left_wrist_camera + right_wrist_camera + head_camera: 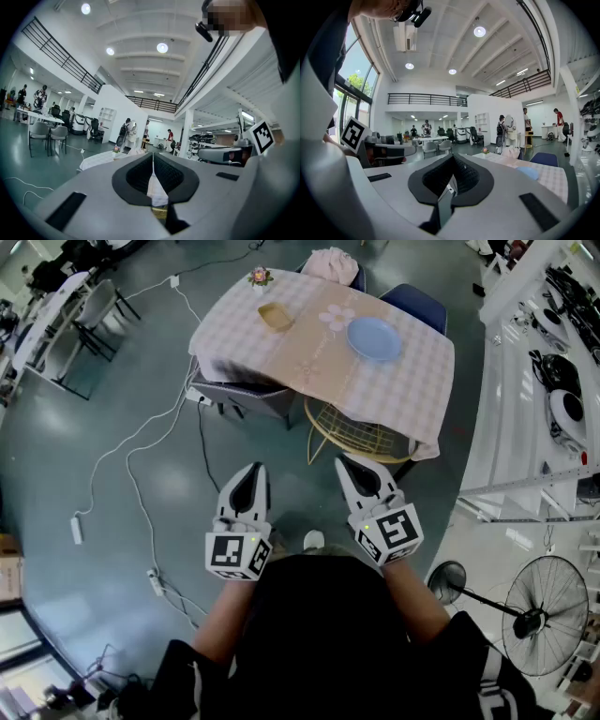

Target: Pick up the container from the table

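**Kid:** Where is the container?

**Helper:** The little tan container (276, 317) sits on the surface (412, 390), up near the top of the head view and a bit left of the middle. A checked cloth covers the surface.

**Kid:** What else is up there?

**Helper:** A blue plate (374, 337) lies to the right of the container, apart from it. A small flower (260, 277) stands at the far edge, above the container in the picture. A yellow wire chair (352, 432) is tucked under the near side.

**Kid:** Are the tools close to it?

**Helper:** No. The left tool (249, 474) and the right tool (354, 470) are side by side in the middle of the picture, over the floor (112, 502). They are well apart from the surface and from the container.

**Kid:** Are they holding something?

**Helper:** Nothing. Each tool's own view shows its two jaws pressed together, clenched with nothing in between.

**Kid:** So how much is done?

**Helper:** I think the job has not really started. The container has not been touched. The person has to walk up to the surface, let one tool's jaws go apart, close them on the container, and lift it.
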Motion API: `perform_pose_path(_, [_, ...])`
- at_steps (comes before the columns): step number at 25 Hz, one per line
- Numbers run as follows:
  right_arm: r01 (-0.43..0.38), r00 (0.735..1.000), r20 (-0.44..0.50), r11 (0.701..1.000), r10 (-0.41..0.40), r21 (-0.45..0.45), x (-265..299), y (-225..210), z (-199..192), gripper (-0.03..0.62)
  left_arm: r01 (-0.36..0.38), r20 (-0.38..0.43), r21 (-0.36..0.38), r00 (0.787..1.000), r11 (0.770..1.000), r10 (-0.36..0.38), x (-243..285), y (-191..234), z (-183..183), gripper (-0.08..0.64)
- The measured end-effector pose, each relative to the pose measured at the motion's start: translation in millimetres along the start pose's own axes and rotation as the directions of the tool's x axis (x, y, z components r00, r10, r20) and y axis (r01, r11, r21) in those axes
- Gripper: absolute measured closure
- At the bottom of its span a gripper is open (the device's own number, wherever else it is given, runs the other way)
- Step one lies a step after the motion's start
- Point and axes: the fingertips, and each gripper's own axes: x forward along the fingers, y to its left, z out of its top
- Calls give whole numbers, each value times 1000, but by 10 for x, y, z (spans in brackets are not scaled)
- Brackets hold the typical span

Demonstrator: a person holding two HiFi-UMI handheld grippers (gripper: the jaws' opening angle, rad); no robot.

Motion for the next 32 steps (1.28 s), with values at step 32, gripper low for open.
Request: perform_pose_path(32, [-110, 978, -160, 981, 136, 160, 553, 72, -673, 433, -26, -70, -75, 997, 997, 21, 31, 456, -314, 396])
